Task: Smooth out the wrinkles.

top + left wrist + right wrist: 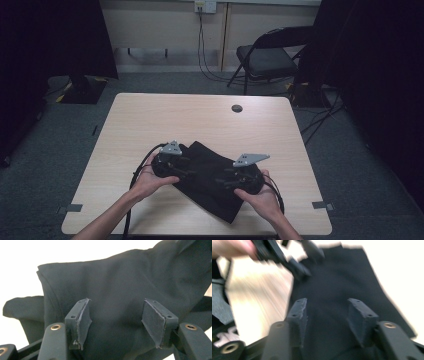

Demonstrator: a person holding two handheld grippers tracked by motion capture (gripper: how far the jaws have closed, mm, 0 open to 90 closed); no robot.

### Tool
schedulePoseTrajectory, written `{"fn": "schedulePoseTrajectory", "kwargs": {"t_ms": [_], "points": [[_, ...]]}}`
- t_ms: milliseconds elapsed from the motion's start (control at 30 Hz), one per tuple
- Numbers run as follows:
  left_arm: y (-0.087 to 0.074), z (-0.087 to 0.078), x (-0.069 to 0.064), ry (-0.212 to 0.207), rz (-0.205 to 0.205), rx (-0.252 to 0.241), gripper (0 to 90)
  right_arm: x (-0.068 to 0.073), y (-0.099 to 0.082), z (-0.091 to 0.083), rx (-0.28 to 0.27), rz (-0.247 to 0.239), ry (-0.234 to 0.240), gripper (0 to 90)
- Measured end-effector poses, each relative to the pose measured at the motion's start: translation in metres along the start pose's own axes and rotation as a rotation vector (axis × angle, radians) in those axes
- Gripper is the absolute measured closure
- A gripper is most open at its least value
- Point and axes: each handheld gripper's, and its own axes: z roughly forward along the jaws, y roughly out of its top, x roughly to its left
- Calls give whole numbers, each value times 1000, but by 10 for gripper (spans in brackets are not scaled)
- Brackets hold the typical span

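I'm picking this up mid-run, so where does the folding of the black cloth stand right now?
Done: the black cloth lies on the table as a compact, layered shape, so at least one fold looks made. In hand: nothing is gripped; the left gripper and right gripper both stand open over the fabric, pads clear of it. Left: probably another fold or squaring up, since the cloth lies askew to the table's edges with a loose flap at one end.

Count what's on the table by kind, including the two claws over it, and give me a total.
Black cloth: 1
Claws: 2, left claw and right claw, both open over the cloth
Round dark grommet in the tabletop: 1
Total: 4
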Motion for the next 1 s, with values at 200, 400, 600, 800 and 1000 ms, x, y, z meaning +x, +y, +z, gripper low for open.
{"fn": "schedulePoseTrajectory", "kwargs": {"t_ms": [200, 400, 600, 800, 1000], "points": [[-12, 1, 1, 47, 11, 37, 362, 11, -36, 12, 76, -23, -48, 384], [-26, 12, 6, 42, -38, 102, 305, 2, -43, 18, 84, -97, -149, 389], [-25, 19, 1, 60, -20, 114, 359, -43, -33, 22, 44, -35, -167, 375], [-27, 6, 7, 54, -75, 63, 362, -45, -32, 12, -1, 5, -133, 283], [-29, -21, 11, 94, -97, -2, 345, -49, -32, -35, -116, 76, -149, 262]]}}
